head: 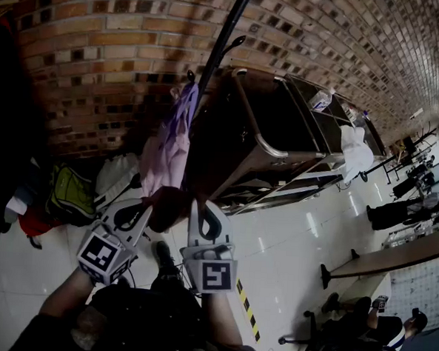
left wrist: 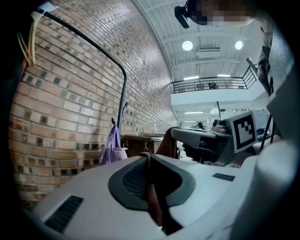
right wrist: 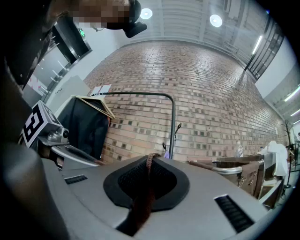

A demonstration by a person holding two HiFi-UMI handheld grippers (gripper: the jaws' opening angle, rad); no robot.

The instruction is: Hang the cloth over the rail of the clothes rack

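Observation:
A dark brown cloth (head: 170,207) is stretched between my two grippers, low in the head view. My left gripper (head: 145,209) is shut on its left edge; in the left gripper view the cloth (left wrist: 153,197) runs pinched through the closed jaws. My right gripper (head: 202,205) is shut on the other edge, and the brown fabric (right wrist: 142,201) pokes out between its jaws. The black clothes rack post (head: 223,39) rises just beyond the cloth. Its top rail (right wrist: 136,94) arches high above both grippers, and is also seen in the left gripper view (left wrist: 84,37).
A purple bag (head: 169,142) hangs on a hook of the rack post. A dark garment on a hanger (right wrist: 86,126) hangs at the rail's left end. A metal cart (head: 281,138) stands to the right, a green backpack (head: 70,191) on the floor left, the brick wall (head: 101,45) behind.

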